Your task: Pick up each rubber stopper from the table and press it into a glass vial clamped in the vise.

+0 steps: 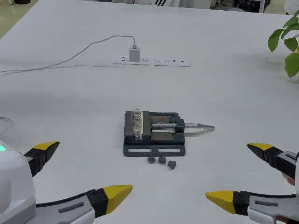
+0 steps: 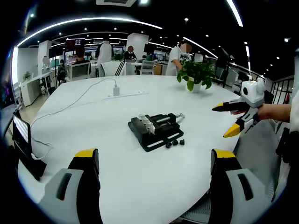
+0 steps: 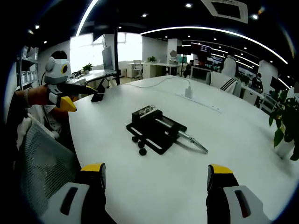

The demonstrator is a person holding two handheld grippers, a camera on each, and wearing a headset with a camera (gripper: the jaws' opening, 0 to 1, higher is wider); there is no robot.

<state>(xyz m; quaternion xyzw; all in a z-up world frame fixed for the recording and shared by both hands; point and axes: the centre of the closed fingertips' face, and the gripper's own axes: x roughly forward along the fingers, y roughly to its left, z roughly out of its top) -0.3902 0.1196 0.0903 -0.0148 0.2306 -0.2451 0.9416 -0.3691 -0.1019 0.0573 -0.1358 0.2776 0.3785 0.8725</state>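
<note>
Head view: the left claw [image 1: 81, 169] and right claw [image 1: 239, 171] are both spread wide and empty, low at the near edge of the desk [image 1: 224, 93] and well apart from the work. Three stoppers [image 1: 161, 160] lie on the desk just in front of the vise [image 1: 159, 135], which clamps a row of clear vials [image 1: 137, 122] upright at its left end. The step in hand looks like the first pick. It would go best to come down over the outermost stopper, close across its sides without nudging the others, and seat it plug end down and square to the vial mouth.

Left gripper view: the vise sits ahead between the open jaws with the stoppers at its near right corner. The right claw hangs off to the right, held in a hand.

Right gripper view: the stoppers are small, dark grey and stubby, close together but apart. Which end is up is too small to tell.
</note>
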